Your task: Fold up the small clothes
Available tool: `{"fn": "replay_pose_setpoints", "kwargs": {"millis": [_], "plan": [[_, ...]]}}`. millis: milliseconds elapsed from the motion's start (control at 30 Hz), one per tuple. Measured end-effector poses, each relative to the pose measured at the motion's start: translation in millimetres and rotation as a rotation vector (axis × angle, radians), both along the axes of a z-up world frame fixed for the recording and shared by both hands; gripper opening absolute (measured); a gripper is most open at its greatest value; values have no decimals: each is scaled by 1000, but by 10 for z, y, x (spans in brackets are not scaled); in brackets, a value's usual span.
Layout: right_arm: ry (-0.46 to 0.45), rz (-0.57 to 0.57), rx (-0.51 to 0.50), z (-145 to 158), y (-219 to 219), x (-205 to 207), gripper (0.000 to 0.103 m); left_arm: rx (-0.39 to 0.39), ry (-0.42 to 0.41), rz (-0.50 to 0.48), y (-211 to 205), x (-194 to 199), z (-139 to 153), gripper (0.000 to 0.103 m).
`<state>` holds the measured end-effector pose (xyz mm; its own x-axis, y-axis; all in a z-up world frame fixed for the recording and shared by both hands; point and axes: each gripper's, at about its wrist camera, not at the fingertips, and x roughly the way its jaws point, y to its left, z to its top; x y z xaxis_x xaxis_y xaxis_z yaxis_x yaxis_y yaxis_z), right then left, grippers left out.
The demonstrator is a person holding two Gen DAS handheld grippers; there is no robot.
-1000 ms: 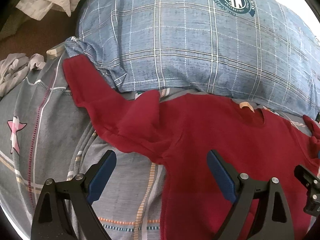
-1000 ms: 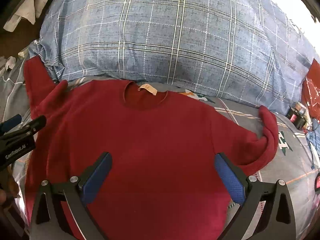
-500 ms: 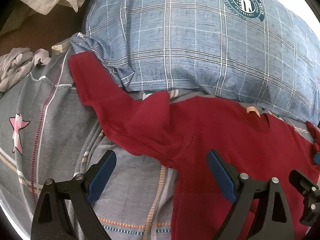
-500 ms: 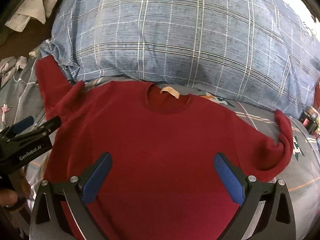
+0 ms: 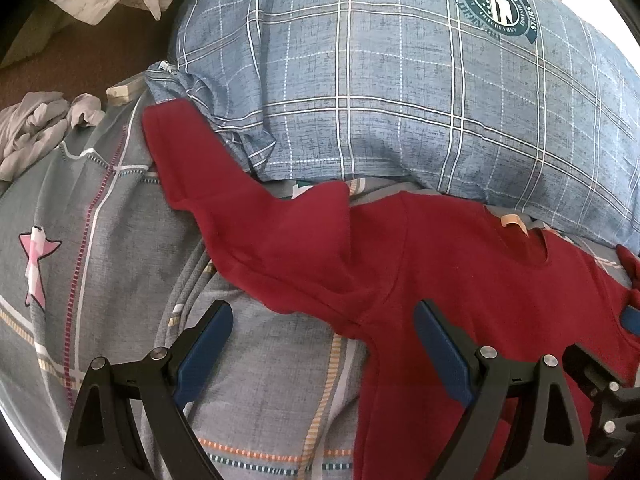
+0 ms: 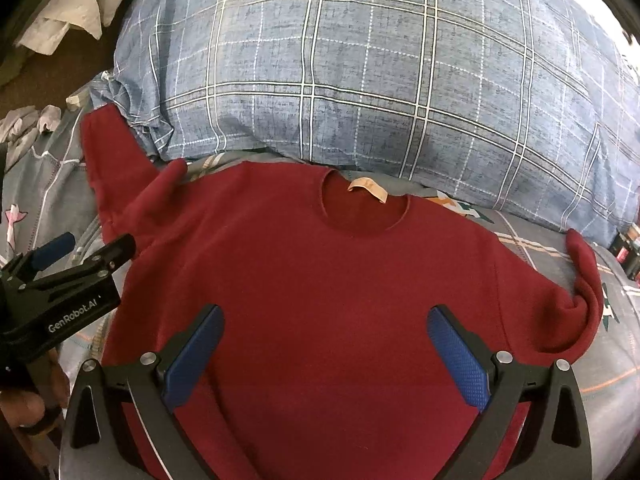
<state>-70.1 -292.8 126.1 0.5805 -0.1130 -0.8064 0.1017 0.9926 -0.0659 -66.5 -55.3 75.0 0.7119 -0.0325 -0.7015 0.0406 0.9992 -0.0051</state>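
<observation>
Red sweater (image 6: 320,280) flat on bed (image 5: 80,208), neck toward pillow (image 6: 360,80); left tongs (image 5: 324,344), right tongs (image 6: 326,348) apart, seemingly hovering above.

Both fisheye views are being lit by soft daylight from the upper right, where the corner is being blown out to white, while straight lines on the plaid pillow (image 6: 360,80) are being bent and the rims are being darkened by vignetting.
</observation>
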Motion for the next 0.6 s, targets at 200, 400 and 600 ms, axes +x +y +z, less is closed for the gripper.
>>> {"fn": "replay_pose_setpoints", "kwargs": {"millis": [200,400,600], "plan": [[1,1,4,-34,5,13,101,1,3,5,10,13,-18,92],[2,8,-2,-70,39,56,101,-3,11,12,41,45,-35,92],[7,15,5,-110,97,114,101,-9,7,16,72,70,-33,92]]}}
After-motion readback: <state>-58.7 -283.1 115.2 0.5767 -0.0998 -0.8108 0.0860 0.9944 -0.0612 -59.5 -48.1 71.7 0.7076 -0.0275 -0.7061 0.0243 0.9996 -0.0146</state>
